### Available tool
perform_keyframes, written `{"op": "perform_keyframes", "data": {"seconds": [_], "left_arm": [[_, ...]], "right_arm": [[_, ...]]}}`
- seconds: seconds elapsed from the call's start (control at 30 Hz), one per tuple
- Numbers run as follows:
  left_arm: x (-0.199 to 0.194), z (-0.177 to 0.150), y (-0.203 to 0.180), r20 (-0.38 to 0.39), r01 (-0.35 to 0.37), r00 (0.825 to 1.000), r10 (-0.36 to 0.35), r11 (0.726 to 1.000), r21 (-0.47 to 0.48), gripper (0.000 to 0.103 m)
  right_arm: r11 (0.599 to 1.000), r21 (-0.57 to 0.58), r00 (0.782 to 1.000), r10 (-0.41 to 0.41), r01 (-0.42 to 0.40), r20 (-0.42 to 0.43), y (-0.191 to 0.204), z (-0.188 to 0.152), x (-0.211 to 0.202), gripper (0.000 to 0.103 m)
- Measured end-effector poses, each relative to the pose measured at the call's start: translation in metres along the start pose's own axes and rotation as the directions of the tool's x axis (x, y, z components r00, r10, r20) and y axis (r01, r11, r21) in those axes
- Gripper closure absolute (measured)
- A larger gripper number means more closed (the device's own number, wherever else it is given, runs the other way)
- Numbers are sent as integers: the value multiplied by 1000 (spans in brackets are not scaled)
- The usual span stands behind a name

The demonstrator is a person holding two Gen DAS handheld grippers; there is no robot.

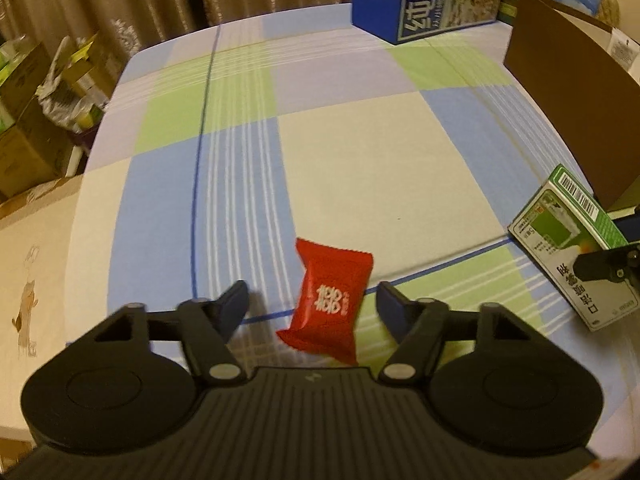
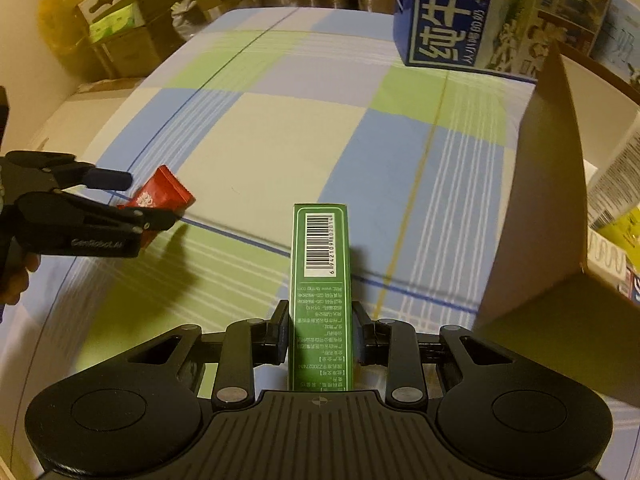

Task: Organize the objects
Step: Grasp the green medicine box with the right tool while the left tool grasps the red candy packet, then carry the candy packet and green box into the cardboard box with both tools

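Fingers of the left gripper (image 1: 312, 304) stood wide apart in the left wrist view, the red candy packet (image 1: 328, 300) lying between them on the checked bed sheet (image 1: 340, 152), touched by neither finger. The packet sat tilted, its upper end toward 12 o'clock. At 3 o'clock the green carton (image 1: 568, 240) appeared, held aloft by the right gripper, with the brown cardboard box (image 1: 568, 100) beyond it at 2 o'clock. A blue milk case (image 1: 400, 0) stood at 12 o'clock, at the far edge of the bed.

Right wrist view: the right gripper (image 2: 320, 336) had its fingers closed narrow on the green carton (image 2: 320, 280), clamped low on its long sides, barcode end pointing to 12 o'clock. The open cardboard box (image 2: 560, 200) lay at 3 o'clock, other packages visible inside. At 9 o'clock the left gripper (image 2: 136, 200) straddled the red packet (image 2: 168, 192).

Judgement: the step in hand was the left pickup. It would be done well by lowering until both fingers bracket the packet's middle, then closing gently, as the wrapper looks slippery. The carton should clear the box wall before release.
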State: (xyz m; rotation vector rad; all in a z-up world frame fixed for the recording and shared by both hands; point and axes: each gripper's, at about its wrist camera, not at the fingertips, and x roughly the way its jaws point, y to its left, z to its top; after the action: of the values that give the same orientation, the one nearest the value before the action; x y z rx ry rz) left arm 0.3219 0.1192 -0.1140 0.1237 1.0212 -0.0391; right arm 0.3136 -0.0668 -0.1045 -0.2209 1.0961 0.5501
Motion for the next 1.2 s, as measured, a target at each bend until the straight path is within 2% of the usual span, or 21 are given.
{"op": "perform_keyframes", "data": {"seconds": [0.03, 0.1, 0.17, 0.23, 0.5, 0.73, 1.2], "left_arm": [[1, 1, -1, -2, 5, 1000, -5, 1000, 2, 53], [2, 2, -2, -4, 21, 1000, -21, 1000, 4, 65], [2, 2, -5, 0, 26, 1000, -26, 1000, 2, 68], [1, 0, -6, -4, 33, 999, -33, 999, -7, 77], [-13, -17, -12, -30, 94, 995, -96, 992, -82, 80], [-33, -41, -34, -72, 145, 986, -153, 984, -106, 80], [-67, -79, -108, -124, 265, 956, -264, 964, -12, 80]], "right_arm": [[1000, 4, 1000, -2, 2, 2, 0, -2, -1, 76], [1000, 13, 1000, -6, 6, 8, 0, -4, -3, 76], [1000, 15, 1000, -8, 8, 12, 0, -5, -3, 76], [1000, 16, 1000, -12, 12, 14, 1, -7, -5, 76], [1000, 26, 1000, 13, -13, 8, 3, -19, -10, 76], [999, 39, 1000, 24, -24, 3, 7, -39, -23, 76], [996, 83, 1000, -20, 20, -9, -8, -107, -67, 76]]}}
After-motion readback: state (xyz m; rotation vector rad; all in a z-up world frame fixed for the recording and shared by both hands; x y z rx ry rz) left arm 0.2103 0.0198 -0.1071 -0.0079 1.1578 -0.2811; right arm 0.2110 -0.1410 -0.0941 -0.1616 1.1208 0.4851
